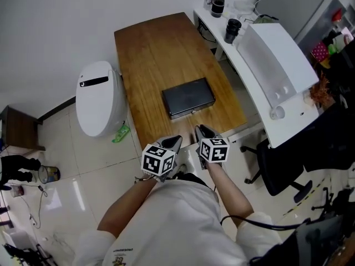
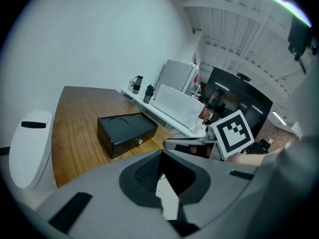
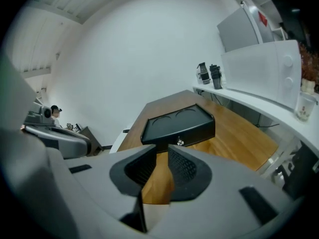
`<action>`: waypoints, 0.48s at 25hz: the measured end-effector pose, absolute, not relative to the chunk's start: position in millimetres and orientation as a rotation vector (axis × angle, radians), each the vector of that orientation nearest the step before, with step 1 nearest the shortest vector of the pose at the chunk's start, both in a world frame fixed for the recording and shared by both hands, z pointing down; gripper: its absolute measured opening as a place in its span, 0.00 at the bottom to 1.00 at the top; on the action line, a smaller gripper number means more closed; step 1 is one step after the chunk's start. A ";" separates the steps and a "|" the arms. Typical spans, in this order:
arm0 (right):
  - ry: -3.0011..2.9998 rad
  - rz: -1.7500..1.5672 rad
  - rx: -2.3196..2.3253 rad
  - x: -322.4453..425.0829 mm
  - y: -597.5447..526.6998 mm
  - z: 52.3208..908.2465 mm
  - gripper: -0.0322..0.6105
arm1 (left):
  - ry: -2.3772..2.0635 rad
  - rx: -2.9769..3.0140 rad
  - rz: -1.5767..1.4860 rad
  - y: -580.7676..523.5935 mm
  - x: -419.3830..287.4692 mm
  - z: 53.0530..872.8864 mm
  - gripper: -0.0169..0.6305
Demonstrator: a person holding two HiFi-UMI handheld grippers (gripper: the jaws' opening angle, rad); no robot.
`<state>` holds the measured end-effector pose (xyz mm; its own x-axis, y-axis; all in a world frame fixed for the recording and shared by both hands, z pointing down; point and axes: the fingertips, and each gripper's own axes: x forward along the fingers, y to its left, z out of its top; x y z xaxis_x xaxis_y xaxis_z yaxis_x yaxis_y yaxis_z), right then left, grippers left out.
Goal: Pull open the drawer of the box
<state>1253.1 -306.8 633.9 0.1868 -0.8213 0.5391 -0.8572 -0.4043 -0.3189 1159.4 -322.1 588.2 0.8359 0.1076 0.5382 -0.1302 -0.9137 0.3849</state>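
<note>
A flat black box (image 1: 188,97) lies on the wooden table (image 1: 150,49) near its front edge. The drawer front faces me and carries a small metal knob (image 1: 193,112); the drawer looks closed. Both grippers hover just off the table's front edge, short of the box. My left gripper (image 1: 175,139) has its jaws together and holds nothing; its own view shows the box (image 2: 127,131) ahead to the left. My right gripper (image 1: 201,129) stands open with a narrow gap and nothing in it. In the right gripper view the knob (image 3: 180,142) sits straight ahead of the jaws.
A white rounded appliance (image 1: 100,104) stands on the floor left of the table. To the right runs a white counter with a white box-shaped appliance (image 1: 277,65) and dark bottles (image 1: 233,30). A black office chair (image 1: 277,165) is at the right, and a green item (image 1: 121,133) lies on the floor.
</note>
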 end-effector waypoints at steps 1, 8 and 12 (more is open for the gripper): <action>-1.682 1.023 2.364 1256.0 -310.2 638.1 0.12 | -0.024 2.601 0.798 -324.8 1162.3 590.1 0.03; -1.657 1.016 2.269 1276.8 -334.3 668.8 0.14 | -0.069 2.570 0.802 -337.5 1174.2 601.4 0.03; -1.639 1.018 2.228 1287.9 -346.8 683.2 0.14 | -0.071 2.555 0.815 -340.8 1179.0 608.0 0.03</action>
